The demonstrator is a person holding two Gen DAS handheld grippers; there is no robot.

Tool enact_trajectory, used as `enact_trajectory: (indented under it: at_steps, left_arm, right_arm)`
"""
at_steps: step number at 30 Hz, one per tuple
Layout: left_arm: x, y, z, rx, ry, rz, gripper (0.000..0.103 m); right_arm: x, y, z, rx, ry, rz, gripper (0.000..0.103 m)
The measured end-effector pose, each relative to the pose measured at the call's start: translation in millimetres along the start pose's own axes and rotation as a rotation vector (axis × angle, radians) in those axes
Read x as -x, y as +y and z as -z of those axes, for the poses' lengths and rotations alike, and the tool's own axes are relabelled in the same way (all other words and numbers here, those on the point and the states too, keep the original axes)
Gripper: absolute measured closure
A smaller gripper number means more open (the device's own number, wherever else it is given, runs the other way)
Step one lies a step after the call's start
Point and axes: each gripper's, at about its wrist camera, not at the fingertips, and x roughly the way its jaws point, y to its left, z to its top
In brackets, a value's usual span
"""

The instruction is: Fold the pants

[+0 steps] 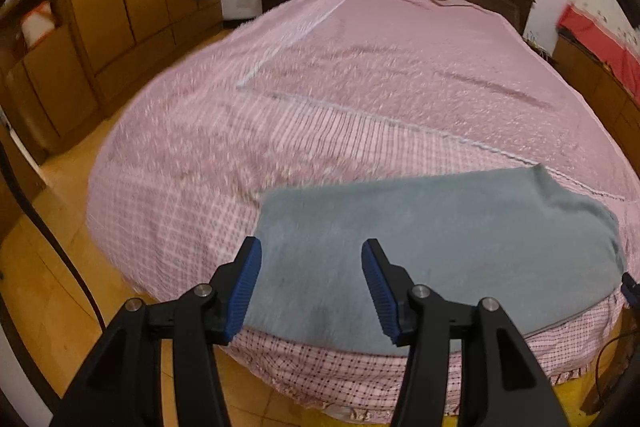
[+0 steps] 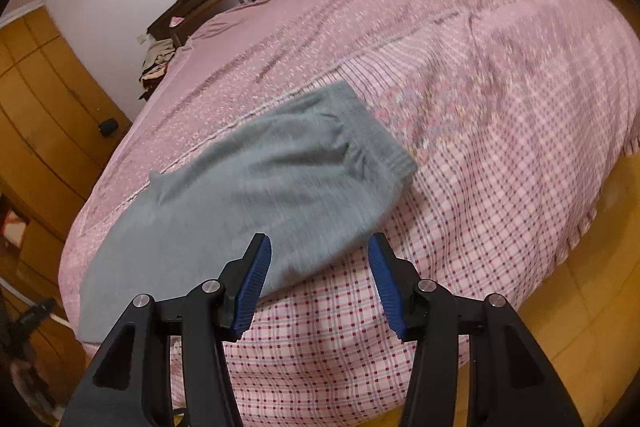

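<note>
Bedroom, pink checked bed (image 1: pixel 360 75) fills both views. Grey pants (image 1: pixel 440 247) lie flat at the lower edge of the bed, already folded to a compact block, elastic waistband at centre-right in the right view. Left gripper (image 1: pixel 312 287) and right gripper (image 2: pixel 320 279): jaws about half open, empty, above the cloth. Judging one fold just released; next needs an edge pinch for another fold.

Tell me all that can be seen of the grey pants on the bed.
The grey pants look soft and fleecy. They lie folded into one flat, broad band near the foot edge of the pink checked bed cover, with the gathered elastic waistband at one end. Only the cover touches them: both grippers are open above them and hold nothing.
</note>
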Motion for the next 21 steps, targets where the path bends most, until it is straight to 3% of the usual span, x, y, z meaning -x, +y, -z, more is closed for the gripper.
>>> enact_trajectory:
  at_steps: [3, 7, 10, 16, 21]
  left_arm:
    - [-16, 1, 9, 0.021, 0.025, 0.030, 0.048]
    - [-38, -4, 21, 0.023, 0.076, 0.049, 0.048]
    - [-51, -4, 31, 0.043, 0.107, 0.064, 0.048]
    - [-56, 7, 36, 0.107, 0.104, 0.099, 0.039]
    - [-56, 10, 39, 0.126, 0.096, 0.105, 0.037]
  right_arm:
    - [-4, -14, -1, -0.070, 0.011, -0.021, 0.050]
    - [-9, -35, -1, -0.177, 0.018, -0.048, 0.040]
    - [-18, -47, 0, -0.226, 0.045, -0.082, 0.040]
    - [-26, -35, -10, -0.181, 0.019, -0.140, 0.040]
    - [-39, -27, -18, -0.185, 0.009, -0.142, 0.040]
